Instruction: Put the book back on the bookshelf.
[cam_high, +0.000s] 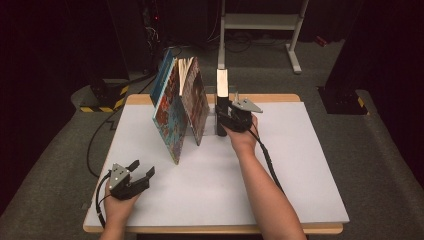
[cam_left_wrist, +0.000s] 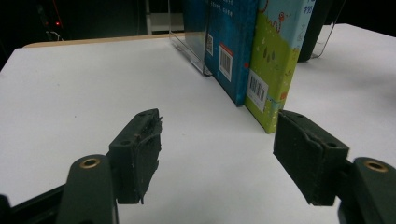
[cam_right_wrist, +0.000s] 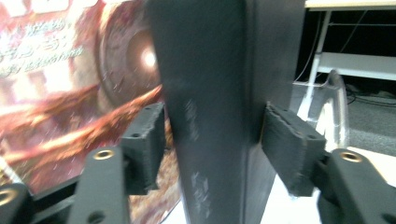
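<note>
Where leaning books (cam_high: 177, 107) crowd, black book (cam_high: 222, 107) stands upright

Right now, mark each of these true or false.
1. The right hand-held gripper has the black book between its jaws. True.
2. The left hand-held gripper holds a book. False: its jaws are open with nothing between them.
3. The colourful books lie flat on the table. False: they stand on edge, leaning.
4. A clear bookend stands beside the blue book. True.
</note>
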